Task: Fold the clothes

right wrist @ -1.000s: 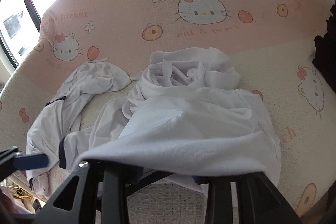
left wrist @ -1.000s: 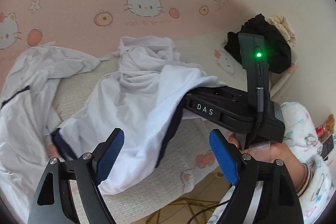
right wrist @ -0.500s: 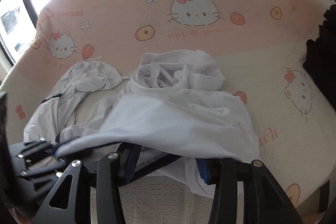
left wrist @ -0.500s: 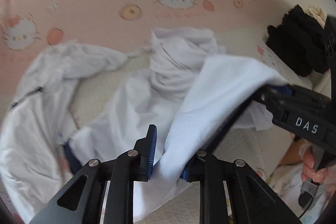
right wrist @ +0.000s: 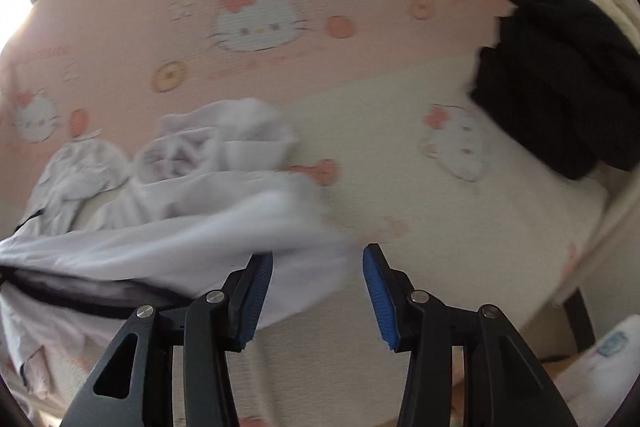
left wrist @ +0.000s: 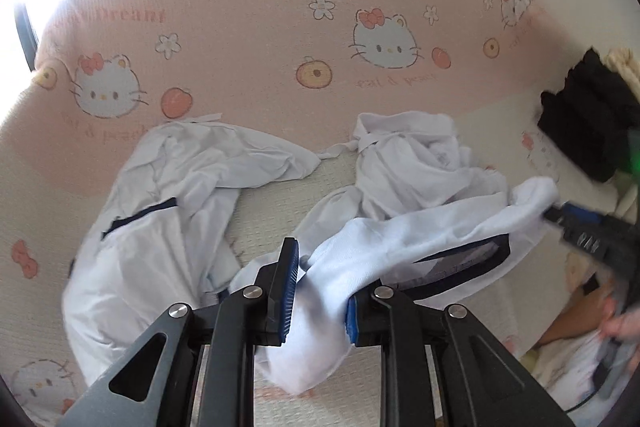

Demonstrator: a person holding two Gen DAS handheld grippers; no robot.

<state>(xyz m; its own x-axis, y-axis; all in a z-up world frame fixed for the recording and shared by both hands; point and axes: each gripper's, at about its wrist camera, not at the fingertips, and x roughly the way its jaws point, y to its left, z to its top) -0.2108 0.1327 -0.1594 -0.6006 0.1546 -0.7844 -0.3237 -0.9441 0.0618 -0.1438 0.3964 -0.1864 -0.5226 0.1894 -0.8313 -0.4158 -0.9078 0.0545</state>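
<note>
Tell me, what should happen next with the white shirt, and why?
Probably close the right hand-held gripper on the white shirt: its jaws have just been opening and stand apart, cloth only against one pad. The left hand-held gripper, whose jaws have just been closing, already pinches it.

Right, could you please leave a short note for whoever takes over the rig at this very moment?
Left gripper: its fingers have just been closing and now pinch a bunch of the white shirt.
Right gripper: its fingers have just been opening. They stand apart, with the shirt's edge against one finger only, not gripped.
The shirt spans from one gripper to the other, and the rest of it is crumpled on the pink cover. A second white garment lies crumpled to its left, and black clothes are piled at the right.
Done: nothing is folded yet.
Left: probably regrip with the right, spread the shirt flat and fold it, then the other garment.
</note>
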